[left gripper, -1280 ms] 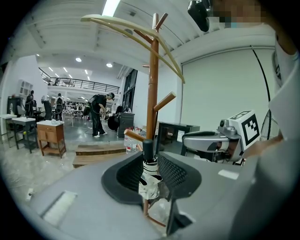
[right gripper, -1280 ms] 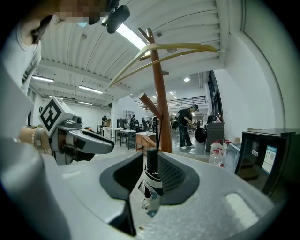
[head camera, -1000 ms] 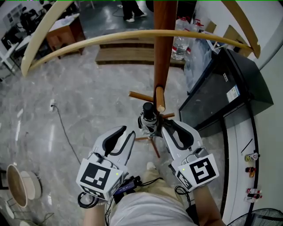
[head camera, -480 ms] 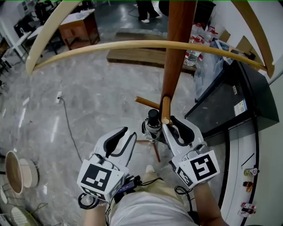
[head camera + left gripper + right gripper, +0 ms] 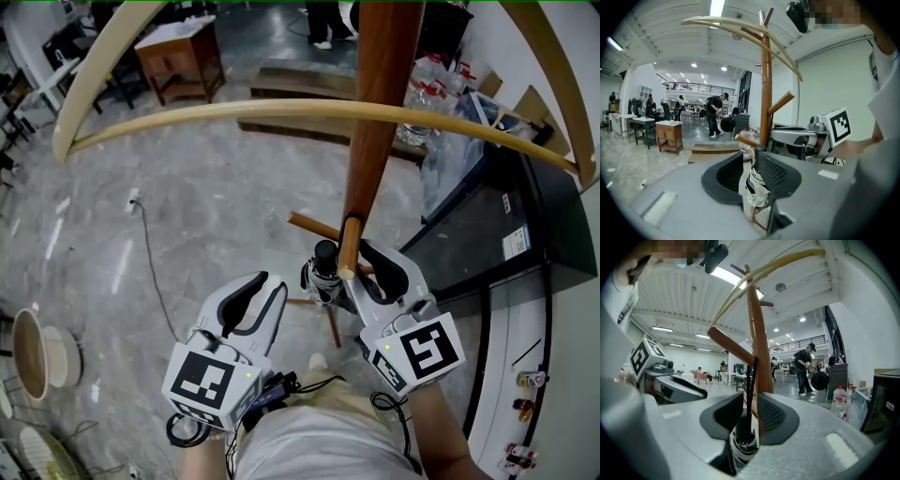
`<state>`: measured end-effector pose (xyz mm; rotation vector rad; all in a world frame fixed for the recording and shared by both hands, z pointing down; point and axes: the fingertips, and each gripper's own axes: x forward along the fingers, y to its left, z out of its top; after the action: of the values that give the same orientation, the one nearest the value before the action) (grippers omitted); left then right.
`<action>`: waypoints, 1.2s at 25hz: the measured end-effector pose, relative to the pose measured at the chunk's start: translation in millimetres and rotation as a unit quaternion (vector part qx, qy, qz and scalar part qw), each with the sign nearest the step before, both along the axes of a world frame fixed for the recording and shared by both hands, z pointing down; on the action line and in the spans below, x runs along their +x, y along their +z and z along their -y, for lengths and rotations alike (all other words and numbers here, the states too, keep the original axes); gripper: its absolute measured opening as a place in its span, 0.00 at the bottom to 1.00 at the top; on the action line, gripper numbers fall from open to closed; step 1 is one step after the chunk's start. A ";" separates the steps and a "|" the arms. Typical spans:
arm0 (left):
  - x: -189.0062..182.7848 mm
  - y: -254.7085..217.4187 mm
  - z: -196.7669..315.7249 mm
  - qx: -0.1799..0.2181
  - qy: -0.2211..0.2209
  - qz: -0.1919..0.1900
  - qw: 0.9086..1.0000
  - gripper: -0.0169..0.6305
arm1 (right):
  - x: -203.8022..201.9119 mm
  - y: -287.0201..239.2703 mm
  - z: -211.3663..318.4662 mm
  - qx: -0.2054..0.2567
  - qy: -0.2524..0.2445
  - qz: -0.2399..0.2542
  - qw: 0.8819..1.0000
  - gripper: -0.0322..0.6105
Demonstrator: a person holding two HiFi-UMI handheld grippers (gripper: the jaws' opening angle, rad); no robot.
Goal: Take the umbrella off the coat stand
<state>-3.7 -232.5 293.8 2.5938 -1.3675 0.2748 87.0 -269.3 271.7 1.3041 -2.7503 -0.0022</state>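
The brown coat stand [image 5: 375,122] rises in front of me, a short peg [image 5: 348,246] sticking toward me. A folded striped umbrella [image 5: 322,272] with a black handle hangs from that peg by a thin black strap. My right gripper [image 5: 356,258] is open right beside it. In the right gripper view the umbrella's handle [image 5: 743,427] and strap sit in the gap of that gripper [image 5: 750,401], with the pole [image 5: 758,343] behind. My left gripper [image 5: 267,281] is open and empty to the umbrella's left. Its own view shows the striped canopy [image 5: 757,187] beyond its jaws.
Long pale curved arms [image 5: 281,112] of the stand sweep overhead. A black cabinet [image 5: 487,234] stands close on the right, water bottles [image 5: 422,84] behind it. A low wooden platform [image 5: 309,94] and a desk [image 5: 183,56] are farther off. A cable [image 5: 150,253] trails over the floor.
My right gripper has edged forward, closer to the peg and the umbrella's handle. The left gripper has barely moved. The head view has shifted a little.
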 end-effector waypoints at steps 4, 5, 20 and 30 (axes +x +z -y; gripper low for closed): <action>1.9 -1.1 3.1 -0.001 -0.005 0.002 1.000 0.18 | -4.3 -0.8 3.4 0.001 -0.013 0.003 1.000 0.19; 2.3 -1.6 3.6 0.000 -0.006 0.002 1.000 0.18 | -5.2 -1.0 3.8 0.001 -0.016 0.003 1.000 0.19; 11.7 -5.6 4.6 0.003 0.005 0.004 1.000 0.18 | -8.8 -3.5 7.6 0.001 -0.021 0.014 1.000 0.08; 32.7 -20.4 20.3 0.023 0.032 0.002 0.999 0.18 | -7.1 -4.0 12.3 0.003 -0.019 0.008 1.000 0.06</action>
<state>29.0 -252.8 273.3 2.6793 -1.3080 0.2612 79.9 -281.6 267.6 1.2589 -2.7904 -0.0023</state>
